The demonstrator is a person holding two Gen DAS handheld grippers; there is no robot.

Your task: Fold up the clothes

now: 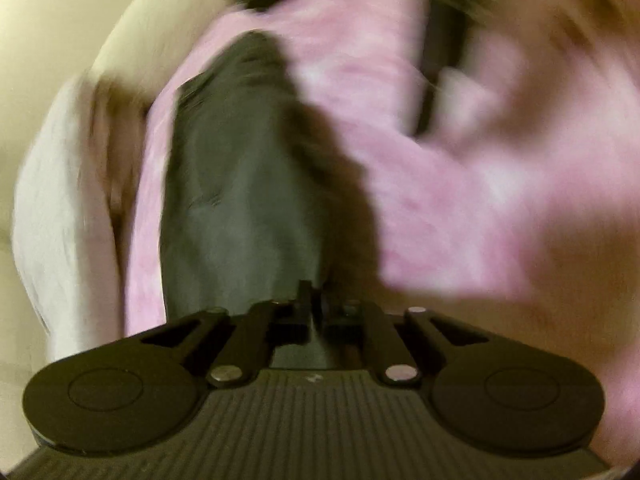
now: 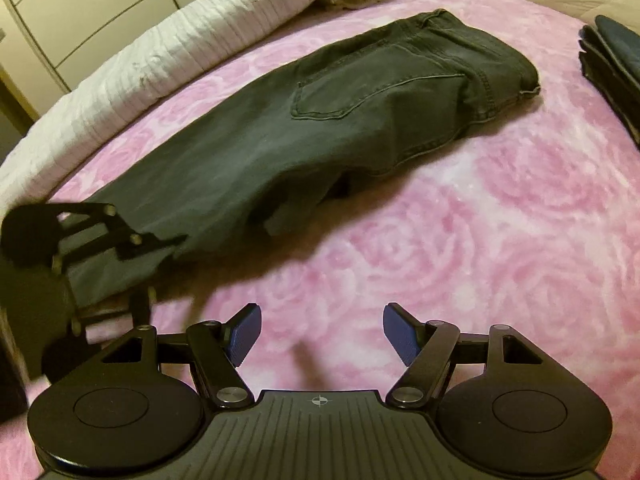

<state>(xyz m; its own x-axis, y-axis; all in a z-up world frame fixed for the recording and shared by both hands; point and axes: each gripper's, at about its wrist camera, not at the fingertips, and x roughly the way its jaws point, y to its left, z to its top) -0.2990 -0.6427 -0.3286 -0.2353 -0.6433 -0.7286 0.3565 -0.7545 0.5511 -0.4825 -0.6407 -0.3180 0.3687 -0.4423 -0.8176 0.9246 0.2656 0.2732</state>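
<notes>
Here, dark grey jeans (image 2: 360,92) lie stretched across the pink rose-patterned blanket (image 2: 500,240), waistband toward the far side near a white quilt (image 2: 160,52). The left gripper (image 1: 314,300) is pressed together, pinching the leg end. The right gripper (image 2: 320,334) hovers over bare blanket, its blue pads (image 2: 244,334) spread wide. Folded dark clothes (image 2: 612,60) sit apart at the right edge.

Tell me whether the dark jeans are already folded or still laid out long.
Partly folded: the dark jeans lie long on the pink blanket, legs doubled lengthwise, one back pocket up. The left gripper grips the leg end; no crosswise fold yet.
</notes>
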